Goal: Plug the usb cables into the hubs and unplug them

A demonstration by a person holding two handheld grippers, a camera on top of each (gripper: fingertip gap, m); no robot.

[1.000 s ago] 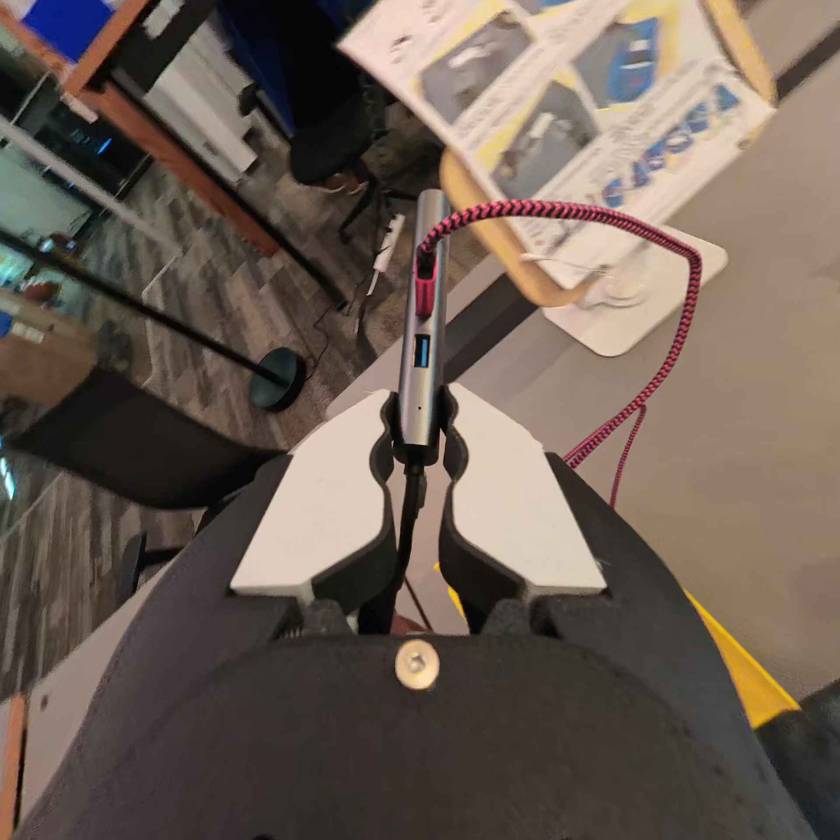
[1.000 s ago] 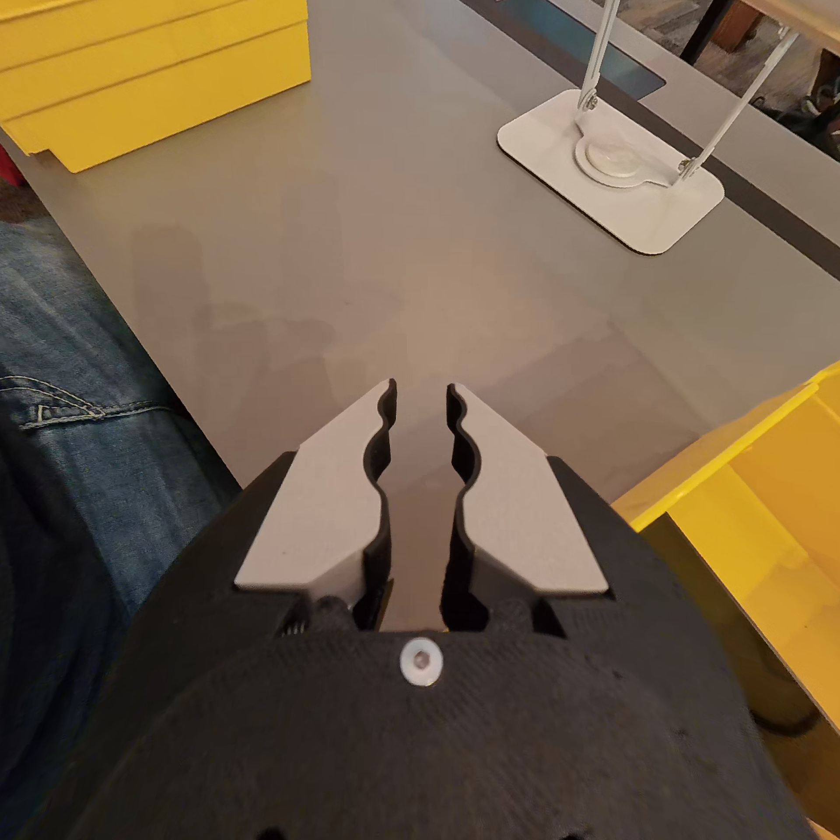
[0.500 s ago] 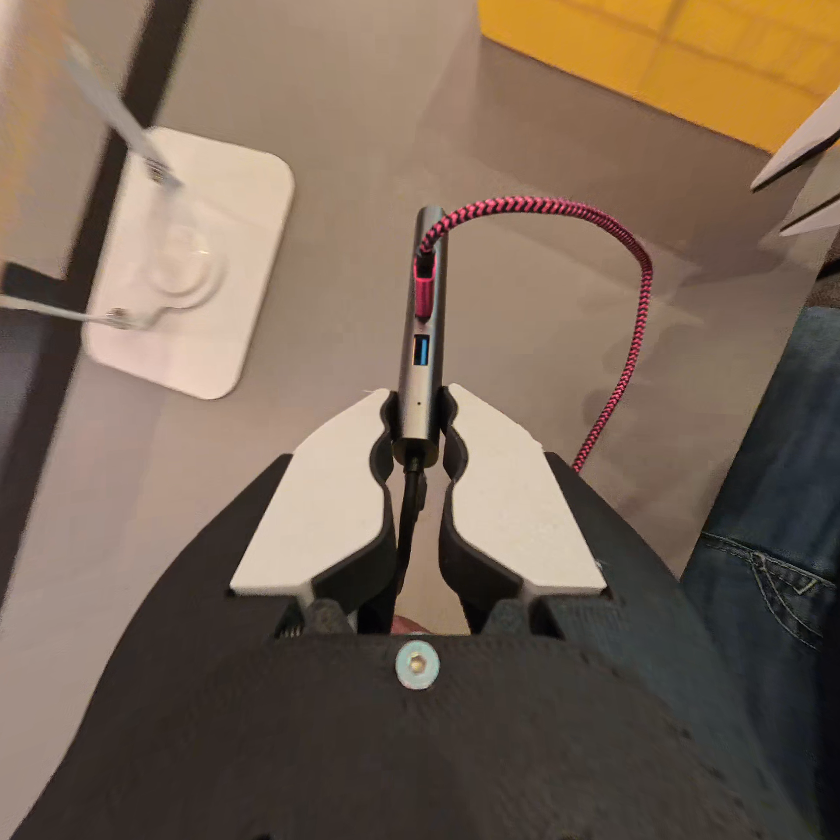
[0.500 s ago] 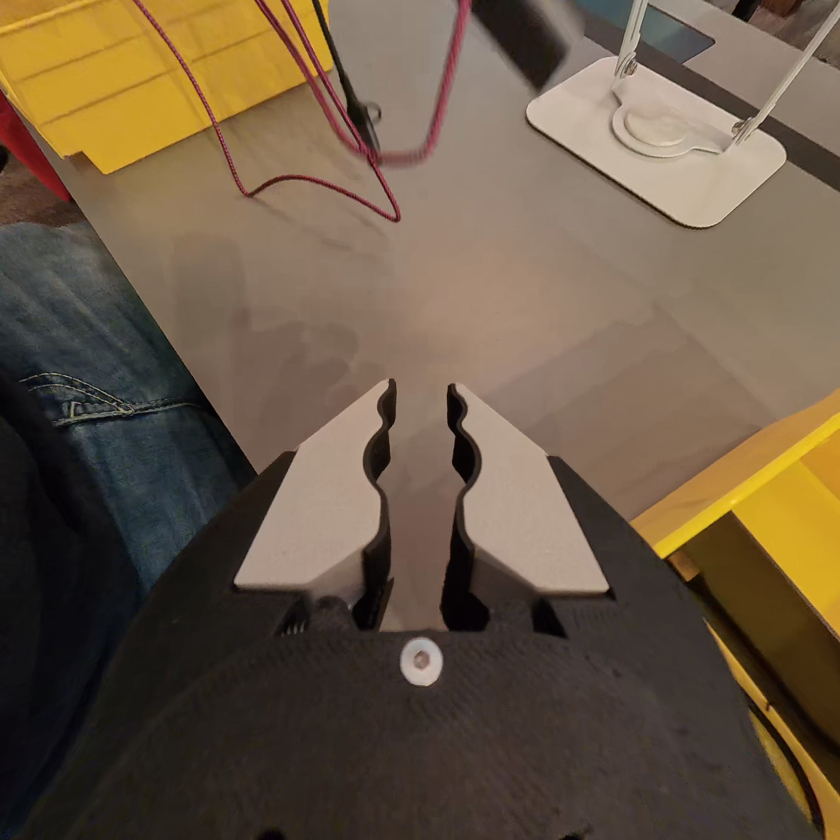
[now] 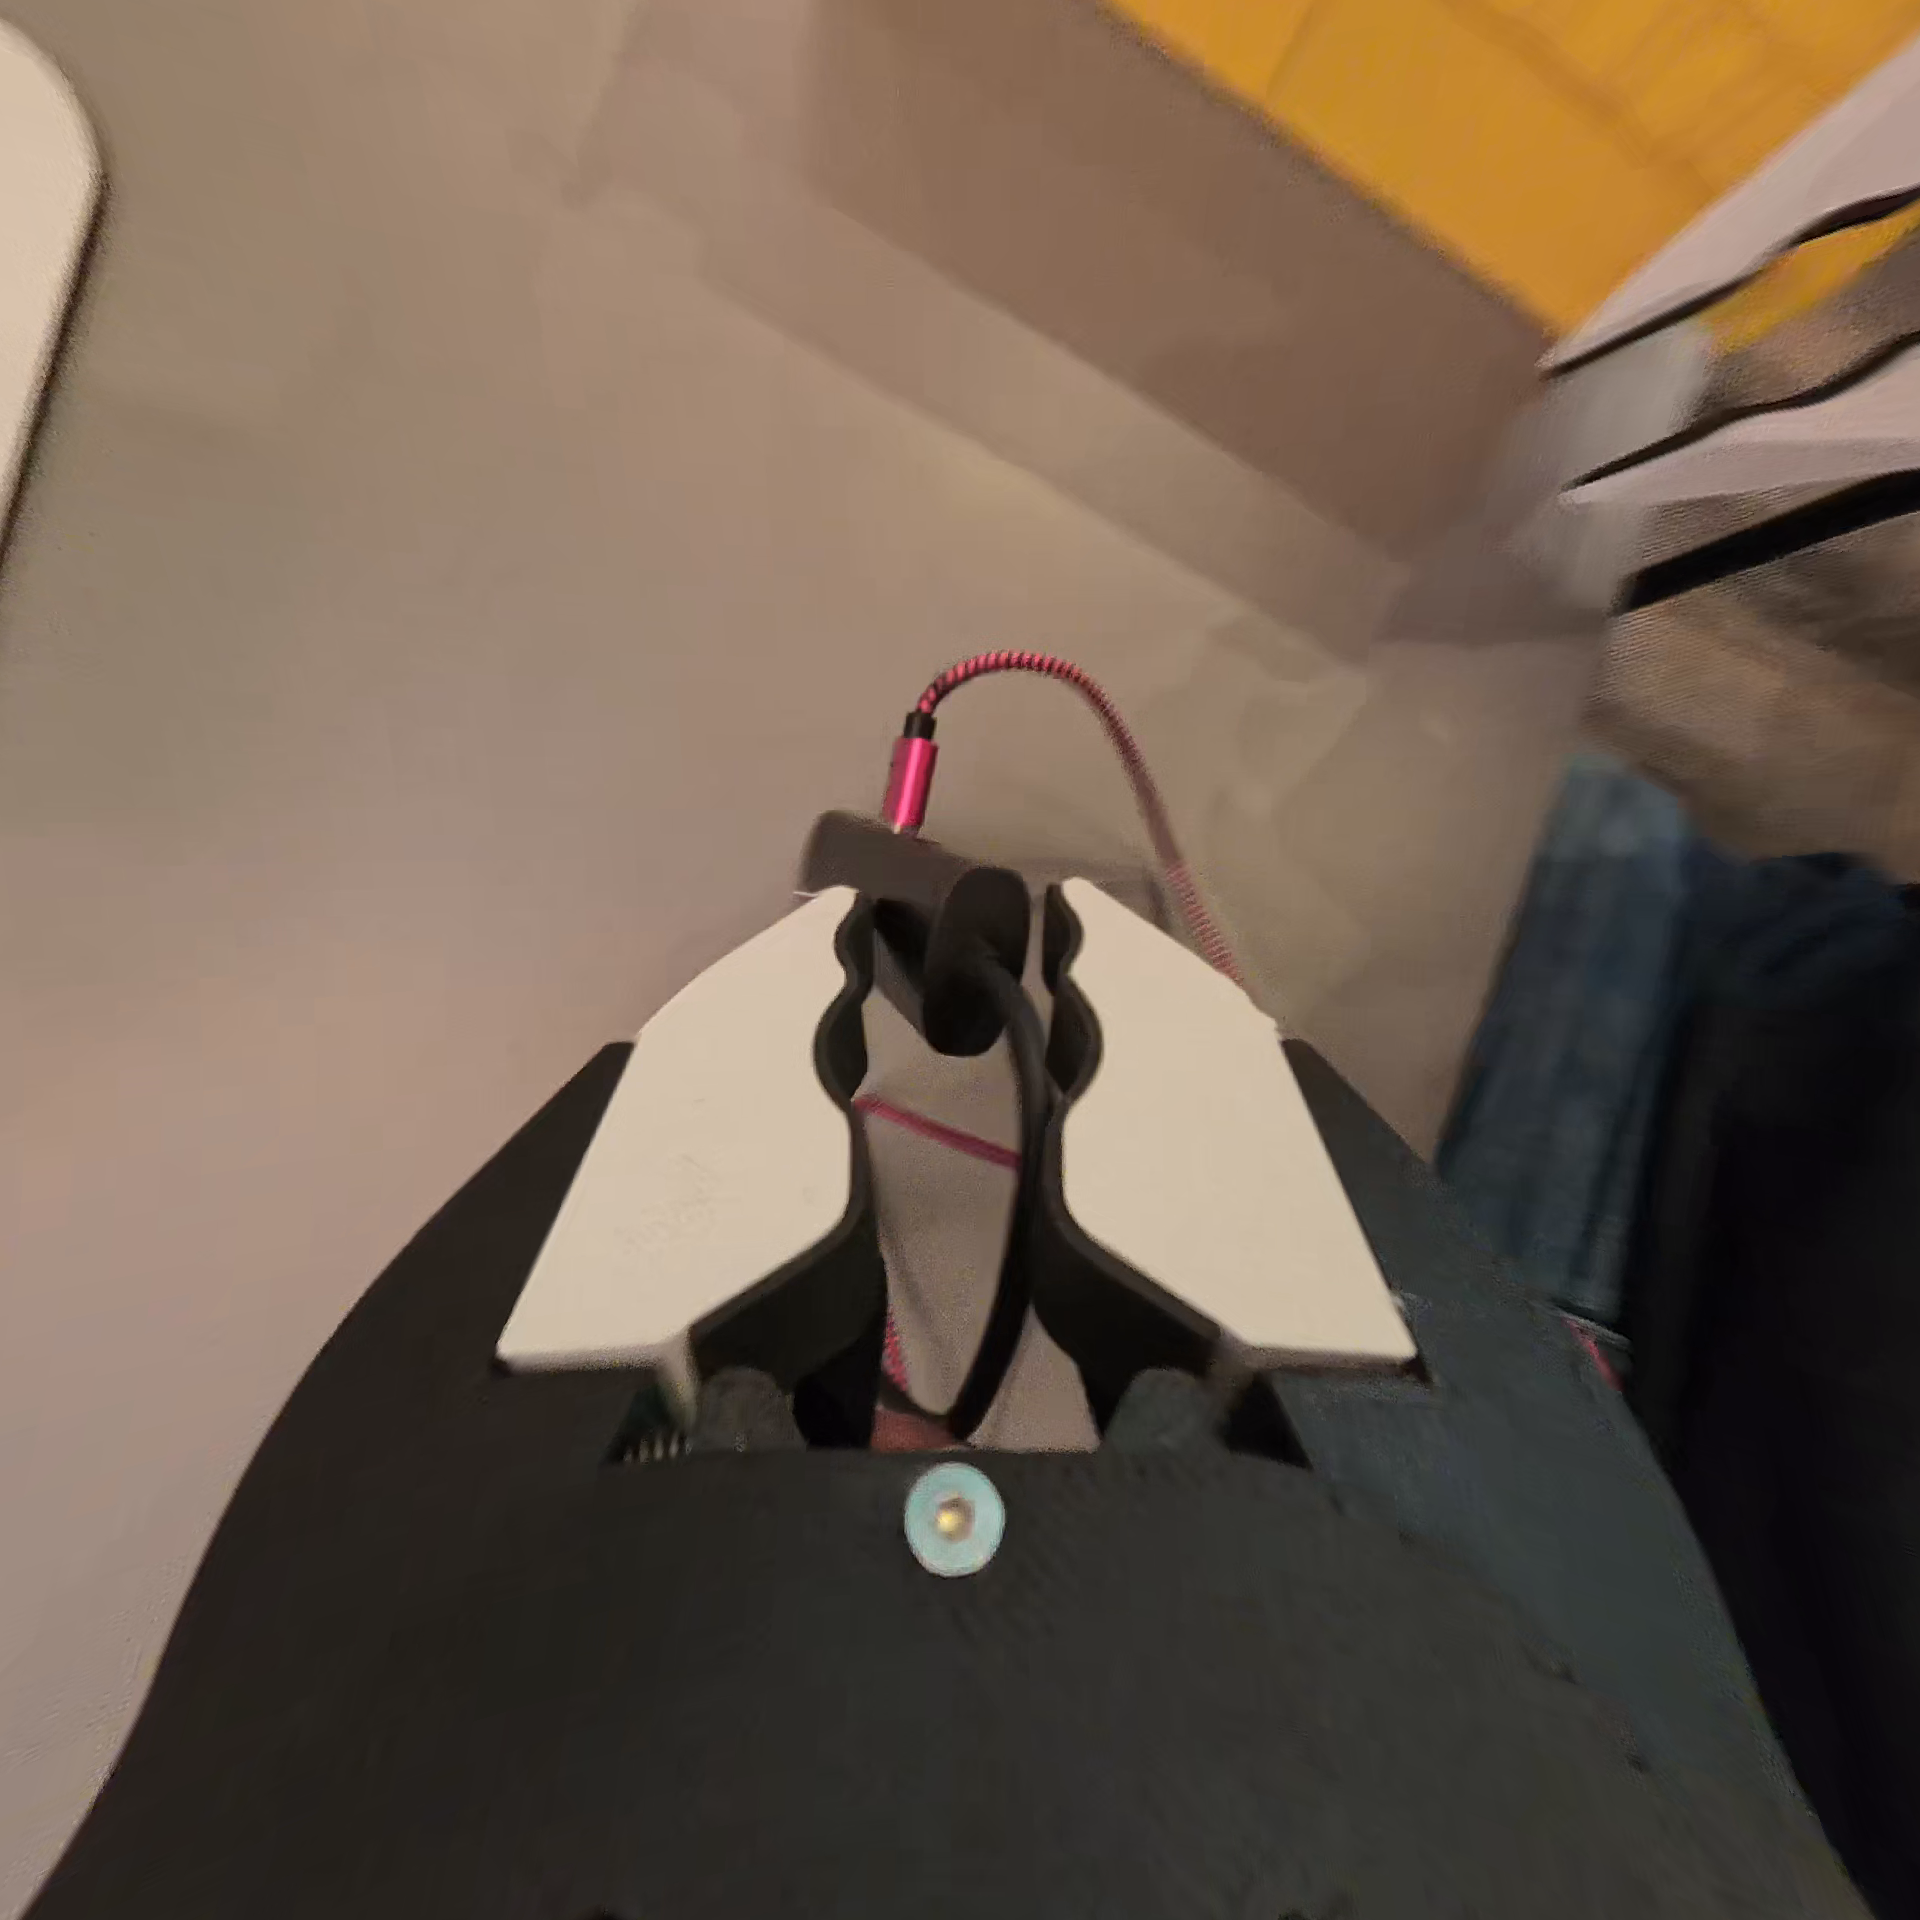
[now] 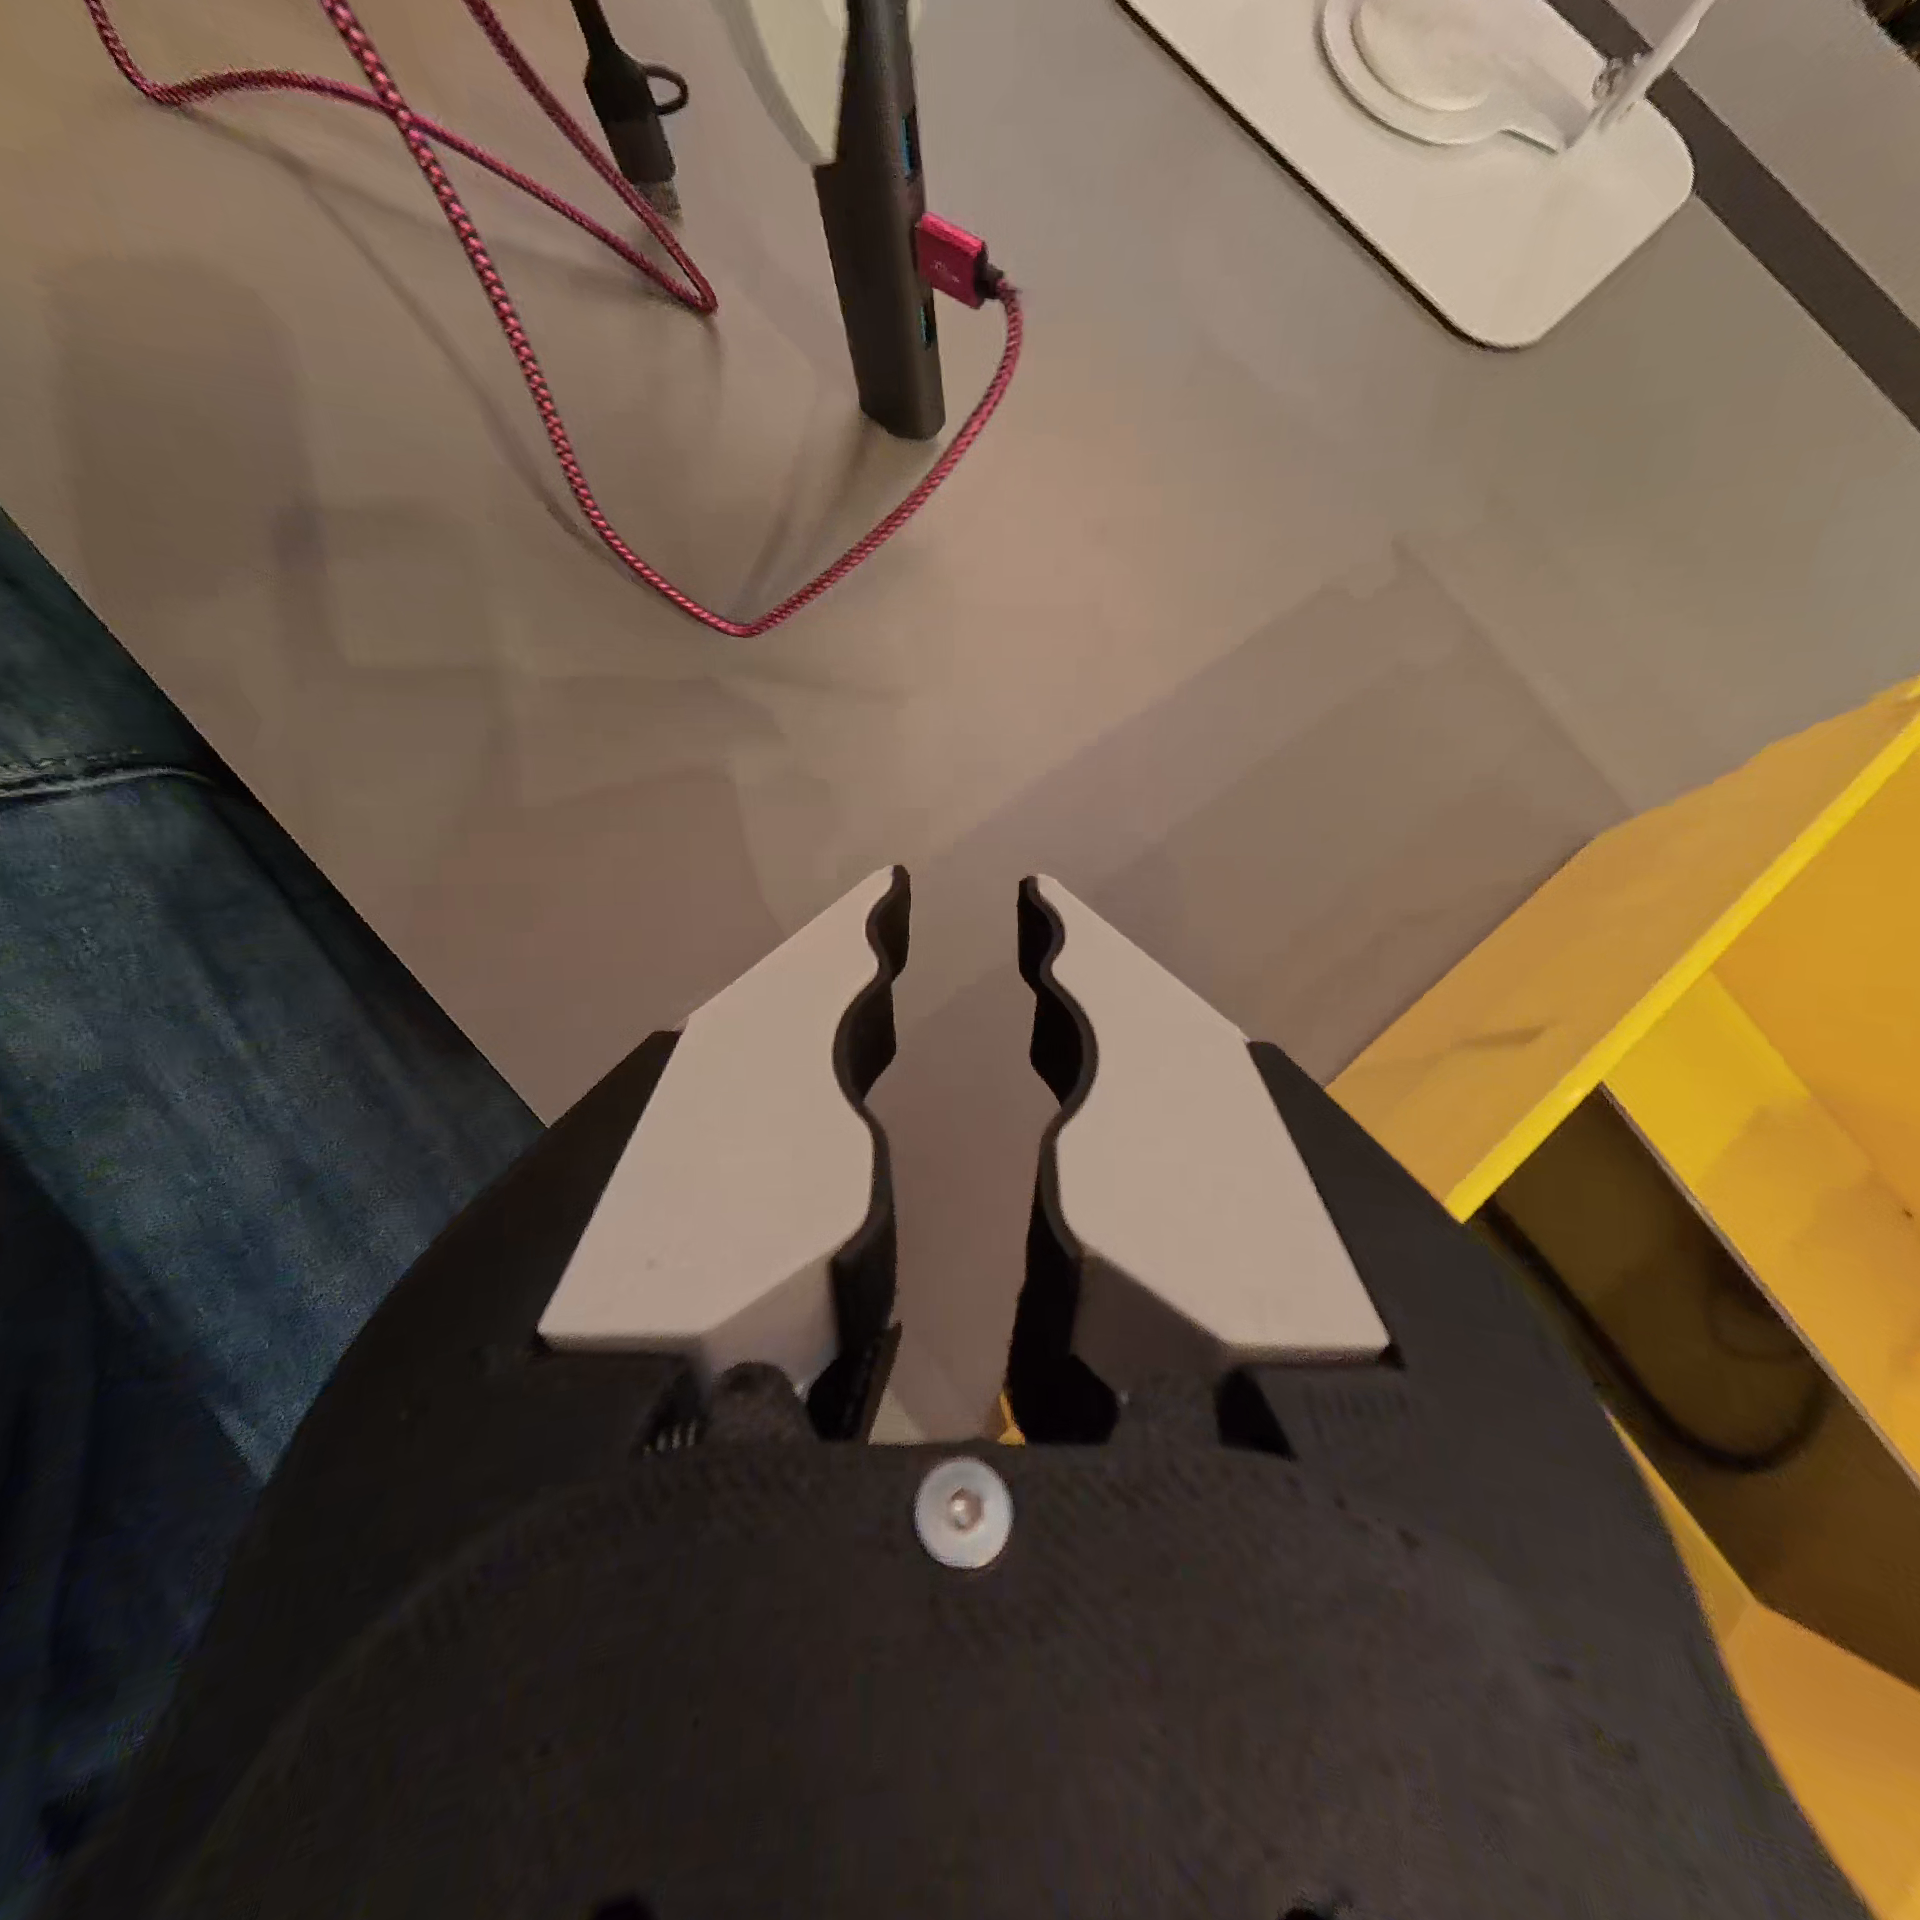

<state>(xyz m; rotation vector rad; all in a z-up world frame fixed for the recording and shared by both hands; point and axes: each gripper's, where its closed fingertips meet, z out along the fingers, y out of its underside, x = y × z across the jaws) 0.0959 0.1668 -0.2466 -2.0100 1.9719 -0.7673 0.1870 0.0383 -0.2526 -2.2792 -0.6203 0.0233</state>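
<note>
Pink cable [image 6: 940, 255] plugged into hub [image 6: 883, 260]; yellow bin [image 6: 1714, 1039] contents unclear

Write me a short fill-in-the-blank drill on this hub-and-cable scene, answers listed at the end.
1. The left claw grips the grey ____.
2. The braided cable plugged into the USB hub is pink and ____.
3. The right claw holds ____.
4. The bin beside the right claw is ____.

Answers: hub; black; nothing; yellow
</note>
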